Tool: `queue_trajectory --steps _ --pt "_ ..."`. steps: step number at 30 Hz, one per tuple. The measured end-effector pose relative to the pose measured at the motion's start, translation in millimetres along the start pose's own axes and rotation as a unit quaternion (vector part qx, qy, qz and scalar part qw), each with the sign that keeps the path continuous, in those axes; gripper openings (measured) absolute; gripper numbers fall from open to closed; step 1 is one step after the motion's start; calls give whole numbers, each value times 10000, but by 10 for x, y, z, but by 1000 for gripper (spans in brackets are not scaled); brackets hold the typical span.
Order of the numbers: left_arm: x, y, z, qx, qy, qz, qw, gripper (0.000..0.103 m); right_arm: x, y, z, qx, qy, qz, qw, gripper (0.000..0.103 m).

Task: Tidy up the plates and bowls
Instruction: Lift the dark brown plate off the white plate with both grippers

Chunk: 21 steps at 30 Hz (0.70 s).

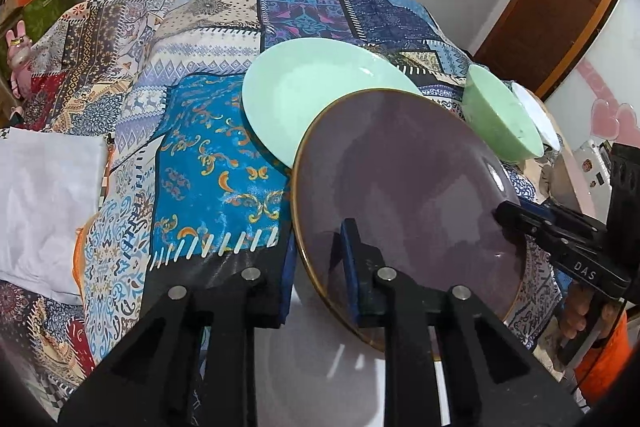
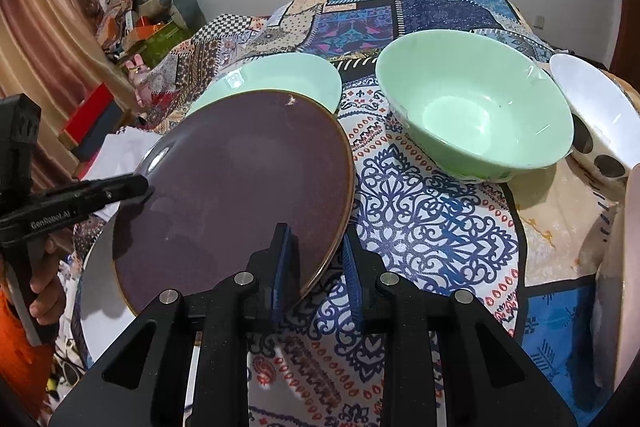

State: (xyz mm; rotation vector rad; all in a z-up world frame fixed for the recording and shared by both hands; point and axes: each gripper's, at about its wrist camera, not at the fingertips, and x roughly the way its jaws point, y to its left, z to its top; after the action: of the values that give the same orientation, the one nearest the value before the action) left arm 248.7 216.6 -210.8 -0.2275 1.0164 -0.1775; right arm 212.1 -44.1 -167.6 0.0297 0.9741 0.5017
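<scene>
Purple plate in the air between my two claws, stacking barely begun.

My left claw is clamped on the near rim of the purple plate, and my right claw pinches the opposite rim, so the plate hangs tilted above the counter, its far edge overlapping the mint plate from my view; I cannot tell if they touch. By my reckoning it is meant to land on that mint plate. The green bowl and the spotted white bowl sit side by side to the right, not yet nested. So one plate is mid-move and the bowls remain.
</scene>
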Motion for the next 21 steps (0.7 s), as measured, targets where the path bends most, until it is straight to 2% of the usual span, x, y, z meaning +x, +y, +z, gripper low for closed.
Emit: queue_trajectory --steps 5,9,21 --pt "11 8 17 8 -23 -66 10000 22 9 -37 30 57 -33 27 10000 20" --pt "-10 -59 -19 168 -117 53 9998 22 -1 -19 37 -29 -102 -105 9999 20" --pt "-100 -232 -146 346 -218 313 9987 22 -109 -53 -25 -124 -164 -149 9997 20"
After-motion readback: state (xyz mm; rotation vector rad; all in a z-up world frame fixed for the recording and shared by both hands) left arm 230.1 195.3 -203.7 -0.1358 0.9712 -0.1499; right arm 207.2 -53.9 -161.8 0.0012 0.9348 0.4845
